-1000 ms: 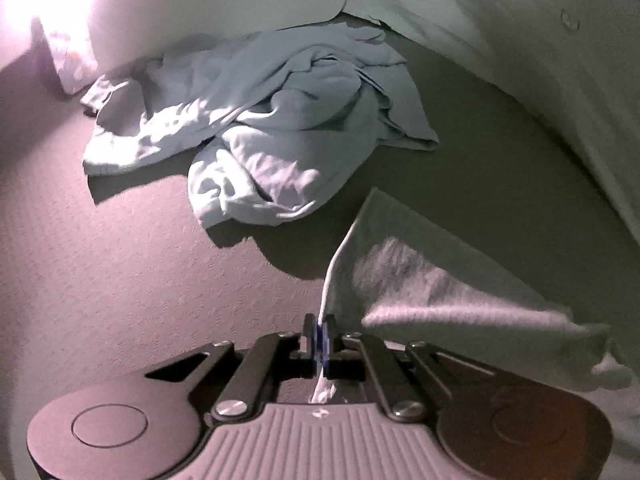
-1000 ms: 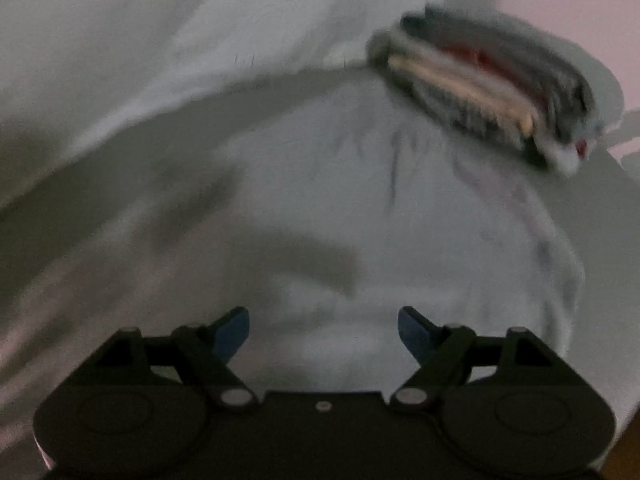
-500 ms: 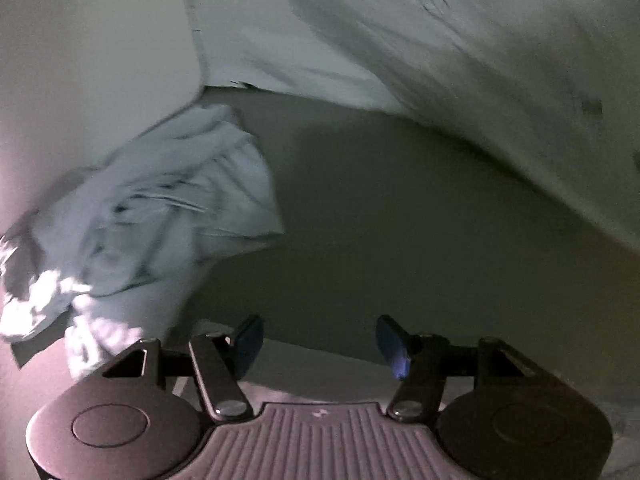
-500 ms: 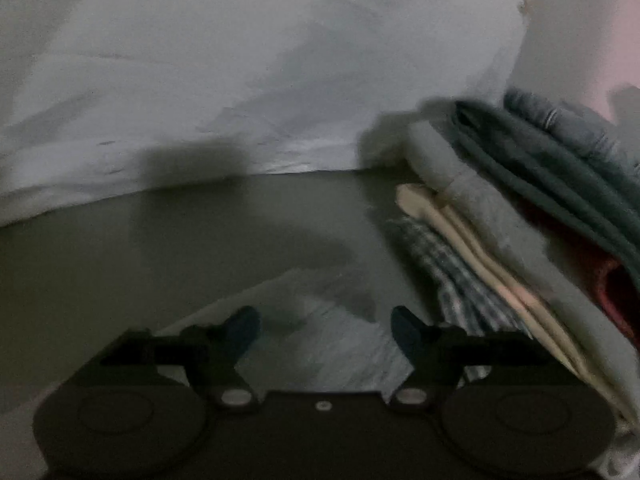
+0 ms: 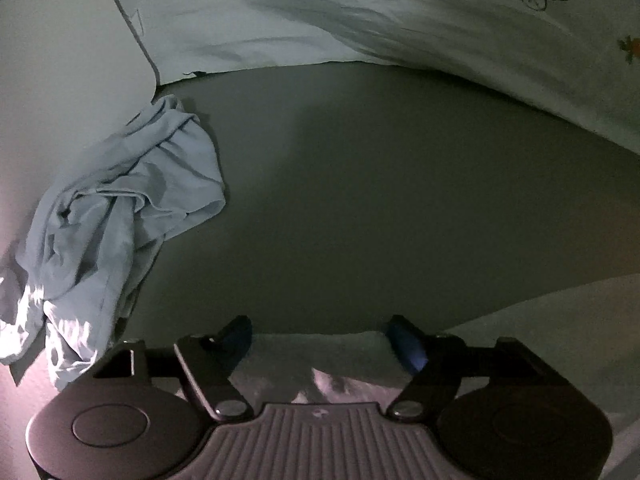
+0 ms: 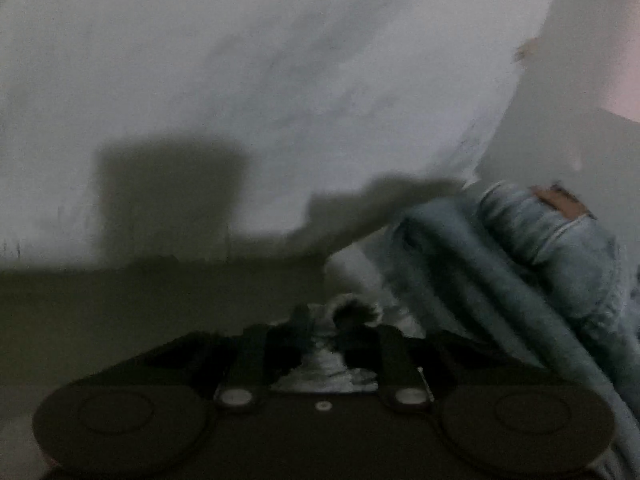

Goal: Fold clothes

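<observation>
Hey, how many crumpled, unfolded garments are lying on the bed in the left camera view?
1: a light blue crumpled garment lies at the left of the grey bed surface. The pale cloth under the left gripper lies flat; more may be out of view.

Left wrist view: mounted behind the left gripper [image 5: 324,334], looking steeply down and forward along its fingers, close over the dark bed surface [image 5: 380,184] — crumpled blue garment [image 5: 120,216] at left. Right wrist view: same mounting, lower, nearer — stacked folded clothes [image 6: 520,256] at right. Shared: the pale bedding [image 5: 360,12] across the back.
</observation>
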Available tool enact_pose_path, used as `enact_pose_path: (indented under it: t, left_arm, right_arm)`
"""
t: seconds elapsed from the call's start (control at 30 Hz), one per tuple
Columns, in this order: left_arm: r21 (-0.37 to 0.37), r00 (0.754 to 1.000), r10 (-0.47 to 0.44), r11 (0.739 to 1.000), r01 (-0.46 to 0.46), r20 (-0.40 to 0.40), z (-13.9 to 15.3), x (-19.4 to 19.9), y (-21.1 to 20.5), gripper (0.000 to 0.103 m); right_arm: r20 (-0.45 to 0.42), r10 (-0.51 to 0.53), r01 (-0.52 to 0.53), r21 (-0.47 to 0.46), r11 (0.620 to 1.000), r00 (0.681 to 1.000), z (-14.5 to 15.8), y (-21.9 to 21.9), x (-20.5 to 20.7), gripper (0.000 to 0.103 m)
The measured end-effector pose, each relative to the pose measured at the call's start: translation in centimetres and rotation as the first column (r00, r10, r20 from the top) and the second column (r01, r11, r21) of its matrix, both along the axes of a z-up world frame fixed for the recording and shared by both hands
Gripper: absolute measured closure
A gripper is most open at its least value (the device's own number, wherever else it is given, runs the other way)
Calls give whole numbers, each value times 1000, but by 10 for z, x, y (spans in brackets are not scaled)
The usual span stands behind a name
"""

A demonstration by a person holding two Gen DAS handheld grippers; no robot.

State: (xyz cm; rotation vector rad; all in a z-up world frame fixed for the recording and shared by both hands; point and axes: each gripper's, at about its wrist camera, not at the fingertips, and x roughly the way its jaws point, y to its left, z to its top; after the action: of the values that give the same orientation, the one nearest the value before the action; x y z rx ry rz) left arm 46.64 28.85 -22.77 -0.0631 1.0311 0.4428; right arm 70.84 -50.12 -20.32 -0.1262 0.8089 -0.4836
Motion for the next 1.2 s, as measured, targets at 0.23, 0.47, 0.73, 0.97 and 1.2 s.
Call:
enact_pose_path:
  t: [0.23,0.47,0.73,0.97,1.2]
  left_arm:
    - [118,999,-38,992,41,-32,8,-11,5,20]
    - [-79,991,121,990,-116,50,12,-55,58,18]
    - [-131,991,48,991,-31,126,-3,-48,58,52]
    - [-12,982,73,997,-72,175,38,-31,41,100]
    - [18,962,131,990,-139,240,86,8,78,99]
  right_arm:
    - [-21,264,-261,-252,932,964,3,96,-34,35]
    - [43,407,-403,-78,912,913,6,184,-89,29]
    - [28,461,-460,136,877,887,-5,288,-172,29]
    - [71,419,-425,154,892,905,23,325,-206,29]
    - [150,270,-293,159,943,951,53,308,-224,29]
